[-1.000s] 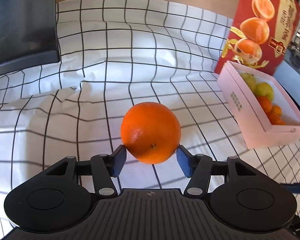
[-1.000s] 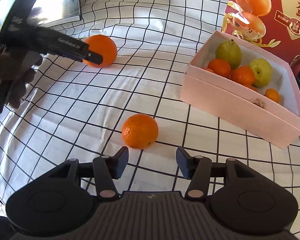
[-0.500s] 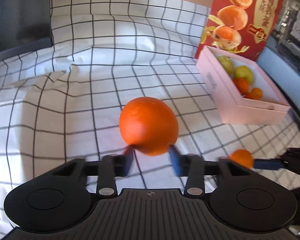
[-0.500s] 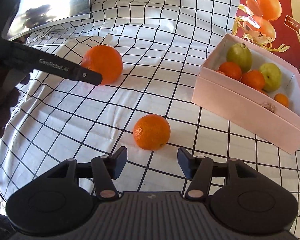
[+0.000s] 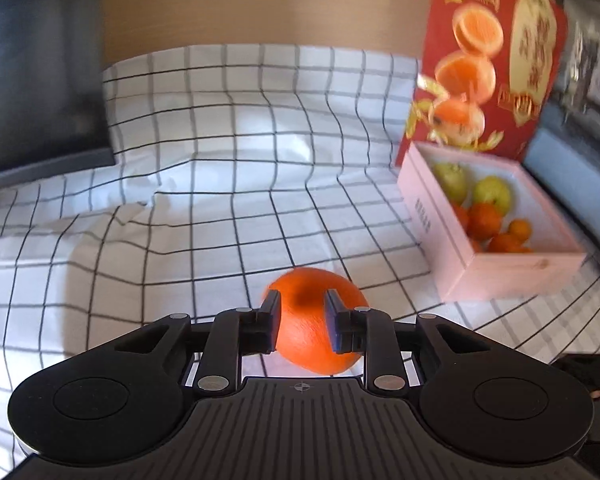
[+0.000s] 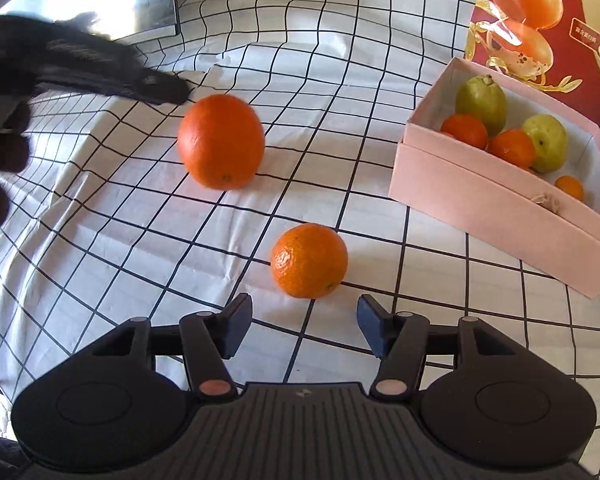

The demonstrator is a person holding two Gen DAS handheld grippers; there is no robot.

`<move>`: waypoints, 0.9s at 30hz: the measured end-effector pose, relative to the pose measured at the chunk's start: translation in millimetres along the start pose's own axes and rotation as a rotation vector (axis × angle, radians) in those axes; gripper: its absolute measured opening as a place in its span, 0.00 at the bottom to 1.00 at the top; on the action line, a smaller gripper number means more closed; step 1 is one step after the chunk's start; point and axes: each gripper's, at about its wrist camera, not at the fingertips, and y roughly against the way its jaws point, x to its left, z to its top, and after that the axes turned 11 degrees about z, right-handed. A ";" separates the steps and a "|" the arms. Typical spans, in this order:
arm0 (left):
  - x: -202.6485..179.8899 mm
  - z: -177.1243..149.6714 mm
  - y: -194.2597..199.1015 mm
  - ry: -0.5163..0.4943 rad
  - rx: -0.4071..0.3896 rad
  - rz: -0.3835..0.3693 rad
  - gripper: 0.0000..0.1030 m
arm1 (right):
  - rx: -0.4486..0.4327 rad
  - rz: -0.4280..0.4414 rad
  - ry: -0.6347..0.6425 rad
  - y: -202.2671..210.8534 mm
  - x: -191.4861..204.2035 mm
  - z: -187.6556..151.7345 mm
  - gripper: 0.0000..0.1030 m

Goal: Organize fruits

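A big orange (image 5: 316, 340) lies on the checked cloth just under and beyond my left gripper (image 5: 302, 312). The left jaws stand narrow and are opening, with nothing pressed between the pads. In the right wrist view that orange (image 6: 220, 140) sits apart from the left gripper's tip (image 6: 168, 88), which hangs above and to its left. A smaller orange (image 6: 308, 260) rests just ahead of my right gripper (image 6: 304, 320). The right jaws are opening, and nothing is between them. The pink box (image 6: 480, 200) at the right holds two green fruits and several small oranges.
A red carton (image 5: 480, 60) printed with oranges stands behind the pink box (image 5: 512, 276). A dark screen (image 5: 40, 80) sits at the back left. A gloved hand (image 6: 0, 160) holds the left gripper at the left edge. The cloth (image 6: 100, 240) is wrinkled.
The big orange has slipped out of the left jaws, which have snapped narrow. The left gripper rose and swung toward the box. The right jaws spread a little.
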 end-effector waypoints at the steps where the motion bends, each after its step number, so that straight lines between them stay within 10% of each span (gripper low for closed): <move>1: -7.2 0.0 -0.5 -0.029 -0.026 0.007 0.29 | -0.002 -0.004 0.006 -0.3 1.5 0.3 0.57; 6: -17.5 -0.3 -2.6 -0.076 -0.039 -0.002 0.32 | -0.039 -0.012 0.026 5.5 6.0 5.8 0.57; 13: 26.5 6.3 -4.0 0.105 0.012 -0.102 0.31 | -0.098 0.038 0.059 -4.6 7.6 41.8 0.69; 27: 96.3 -33.1 35.8 0.273 0.005 0.010 0.31 | -0.026 0.082 0.173 -94.9 57.1 97.5 0.78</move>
